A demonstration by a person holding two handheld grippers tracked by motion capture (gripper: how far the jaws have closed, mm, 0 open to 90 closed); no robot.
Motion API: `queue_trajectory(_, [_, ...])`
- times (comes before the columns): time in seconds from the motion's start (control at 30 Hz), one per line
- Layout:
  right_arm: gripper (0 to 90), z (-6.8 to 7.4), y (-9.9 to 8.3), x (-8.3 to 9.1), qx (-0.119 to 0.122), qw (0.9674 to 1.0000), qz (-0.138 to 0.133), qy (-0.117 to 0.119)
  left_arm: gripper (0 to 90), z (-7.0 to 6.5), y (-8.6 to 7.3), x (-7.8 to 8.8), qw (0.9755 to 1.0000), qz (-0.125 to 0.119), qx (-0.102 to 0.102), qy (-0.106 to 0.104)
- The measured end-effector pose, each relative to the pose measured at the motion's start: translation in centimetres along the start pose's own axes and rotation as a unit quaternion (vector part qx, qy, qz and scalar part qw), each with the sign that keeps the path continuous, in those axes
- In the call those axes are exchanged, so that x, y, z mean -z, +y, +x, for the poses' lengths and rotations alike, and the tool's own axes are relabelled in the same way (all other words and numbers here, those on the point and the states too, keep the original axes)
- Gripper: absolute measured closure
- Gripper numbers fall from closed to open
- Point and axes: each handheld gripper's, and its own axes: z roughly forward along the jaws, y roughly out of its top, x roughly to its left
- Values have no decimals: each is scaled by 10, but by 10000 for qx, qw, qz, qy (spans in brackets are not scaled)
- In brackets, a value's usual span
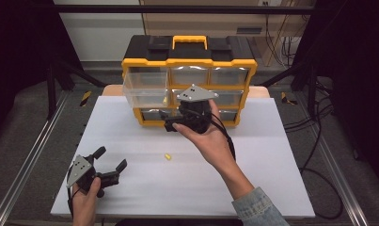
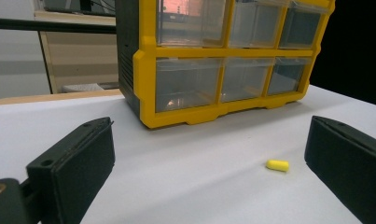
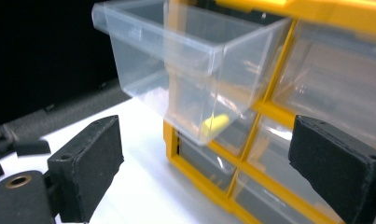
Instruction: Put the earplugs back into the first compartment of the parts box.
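A yellow and black drawer cabinet (image 1: 189,61) stands at the back of the white table. Its clear upper-left drawer (image 1: 145,90) is pulled out, with a small yellow piece (image 1: 164,100) inside. My right gripper (image 1: 174,123) hangs in front of the cabinet's lower row, just below that drawer. In the right gripper view its jaws stand open and empty (image 3: 204,154), the drawer (image 3: 190,70) and its yellow piece (image 3: 216,125) close ahead. Another yellow piece (image 1: 168,157) lies loose on the table. My left gripper (image 1: 112,158) rests open at the front left, facing that piece (image 2: 277,165).
The white tabletop (image 1: 253,160) has free room at the right and front. Metal rails run along both sides of the table, and cables (image 1: 314,141) lie on the floor to the right. The cabinet's other drawers (image 2: 251,79) are pushed in.
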Motion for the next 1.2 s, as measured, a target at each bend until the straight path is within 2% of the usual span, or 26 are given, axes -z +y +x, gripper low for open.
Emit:
queue_trajectory(0.33, [101,0,-18,-2,-75,9998,192,34,13,0,0,0,10000,10,-14,6])
queue_trajectory(1.2, [97,-5,-38,-1,-179,9990,404,26,13,0,0,0,10000,-4,-31,4])
